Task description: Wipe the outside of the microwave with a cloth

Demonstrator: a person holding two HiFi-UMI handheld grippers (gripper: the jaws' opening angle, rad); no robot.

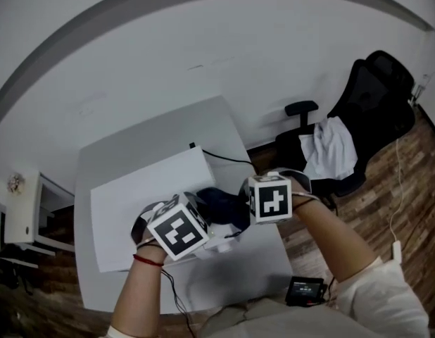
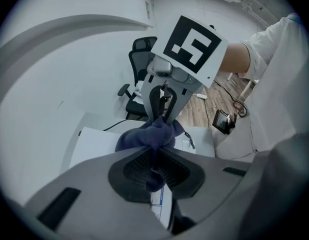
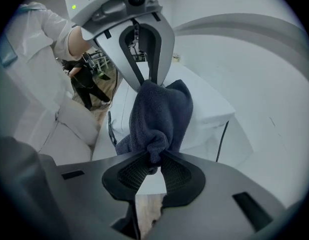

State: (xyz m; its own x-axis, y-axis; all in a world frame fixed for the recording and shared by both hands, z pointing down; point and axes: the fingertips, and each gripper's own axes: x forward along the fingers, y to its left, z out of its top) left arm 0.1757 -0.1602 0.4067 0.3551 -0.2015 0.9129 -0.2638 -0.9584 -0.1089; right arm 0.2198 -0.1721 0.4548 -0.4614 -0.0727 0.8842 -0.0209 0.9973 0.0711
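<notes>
Both grippers pinch one dark blue cloth (image 3: 159, 114) between them, over the near right part of the white microwave (image 1: 147, 203); can't tell if the cloth touches it. Left gripper (image 2: 155, 166) jaws nearly together, clamped on one bunched end of the cloth. Right gripper (image 3: 154, 169) jaws a little wider, clamped on the other end, folds hanging out past the pads. The two grippers face each other, tips close, both tilted steeply down. Microwave sits on a white table (image 1: 133, 153), black cable (image 1: 224, 158) running off its far right corner. Black office chair (image 1: 372, 111) far right with a white garment (image 1: 330, 146) on it, small black device (image 1: 305, 289) on the wood floor near right
</notes>
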